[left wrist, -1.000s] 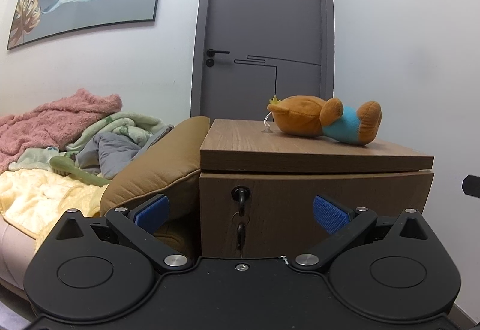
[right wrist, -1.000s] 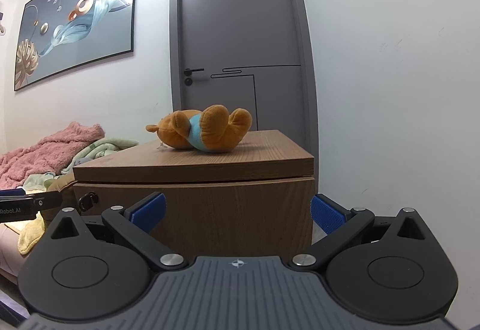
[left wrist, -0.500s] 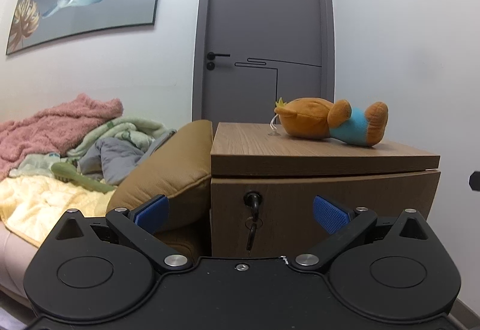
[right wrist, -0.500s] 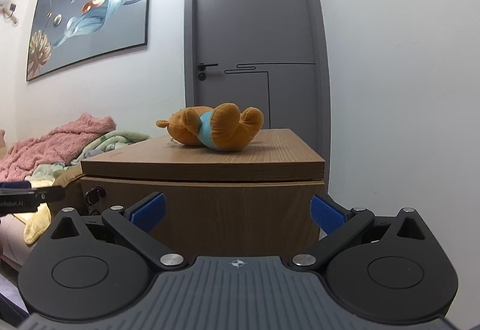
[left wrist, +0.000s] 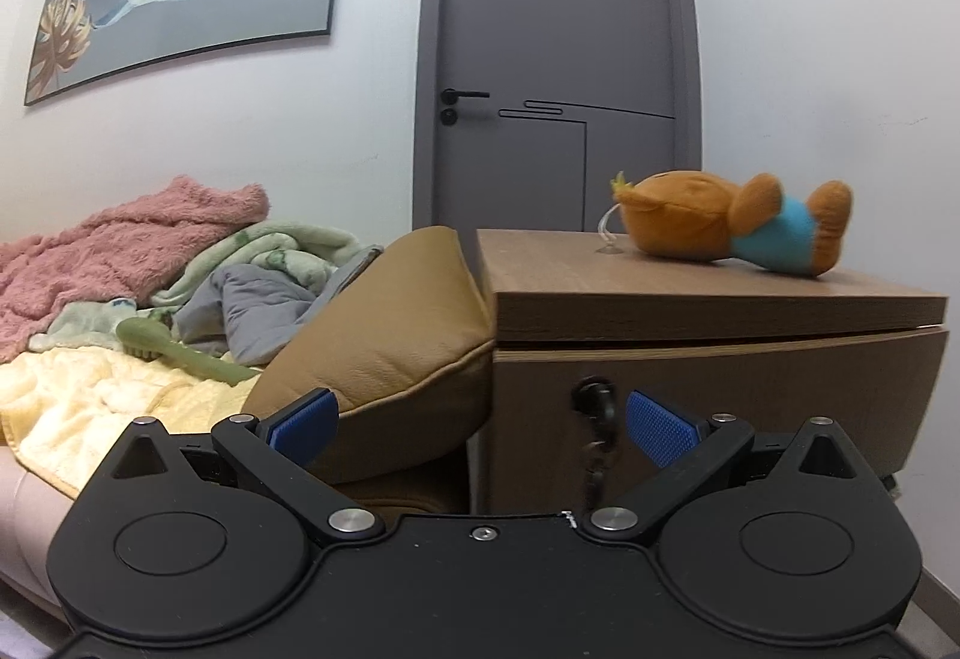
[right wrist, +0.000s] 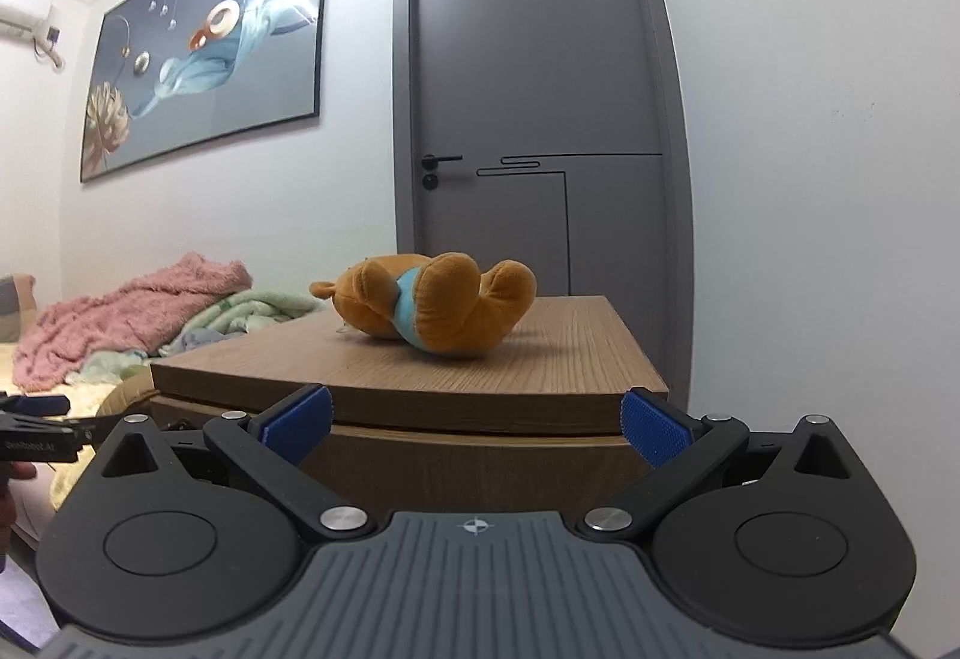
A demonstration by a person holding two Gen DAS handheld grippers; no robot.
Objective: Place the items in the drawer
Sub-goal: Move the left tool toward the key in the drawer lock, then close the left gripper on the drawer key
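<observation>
An orange plush toy (left wrist: 720, 230) with a blue shirt lies on its side on top of a wooden nightstand (left wrist: 690, 293); it also shows in the right wrist view (right wrist: 432, 308). The nightstand's drawer front (left wrist: 780, 389) is shut, with a black key (left wrist: 597, 401) in its lock. My left gripper (left wrist: 480, 422) is open and empty, level with the drawer front, its right pad beside the key. My right gripper (right wrist: 474, 425) is open and empty, in front of the nightstand's top edge (right wrist: 450, 407), short of the toy.
A brown leather cushion (left wrist: 396, 347) leans against the nightstand's left side. A bed with pink (left wrist: 114, 251), green and yellow blankets lies to the left. A grey door (left wrist: 558, 77) and white wall stand behind. The left gripper shows at the right wrist view's left edge (right wrist: 36, 422).
My left gripper has shifted left and slightly closer, so the nightstand and key sit further right in its view. My right gripper has risen and come nearer the toy.
</observation>
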